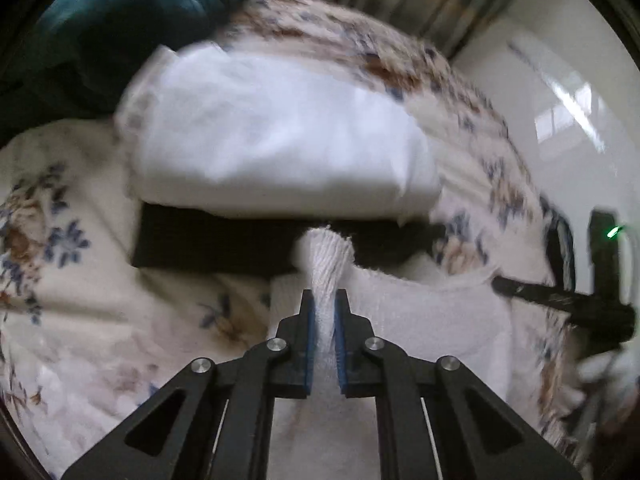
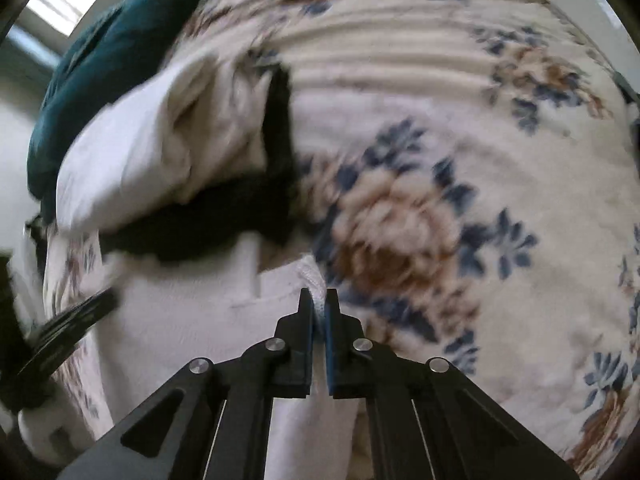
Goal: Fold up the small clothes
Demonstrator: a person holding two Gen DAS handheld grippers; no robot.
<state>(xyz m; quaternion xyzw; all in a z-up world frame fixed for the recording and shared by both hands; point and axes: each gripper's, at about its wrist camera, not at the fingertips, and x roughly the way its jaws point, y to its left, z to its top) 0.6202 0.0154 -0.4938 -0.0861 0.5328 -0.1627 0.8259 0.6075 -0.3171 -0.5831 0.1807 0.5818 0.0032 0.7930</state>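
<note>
A small white garment point(image 1: 424, 320) lies on a floral blanket point(image 1: 80, 280). My left gripper point(image 1: 325, 300) is shut on a bunched white edge of it that sticks up between the pads. In the right wrist view my right gripper point(image 2: 318, 298) is shut on another edge of the same white garment point(image 2: 180, 320). The other gripper shows as a black shape at the right edge of the left wrist view point(image 1: 560, 300) and at the left edge of the right wrist view point(image 2: 60, 332).
A folded white cloth point(image 1: 272, 136) lies on a folded black cloth point(image 1: 212, 244) just beyond the garment; both show in the right wrist view point(image 2: 132, 152). A dark teal cloth heap point(image 1: 128, 12) sits behind them. The blanket point(image 2: 460, 160) spreads to the right.
</note>
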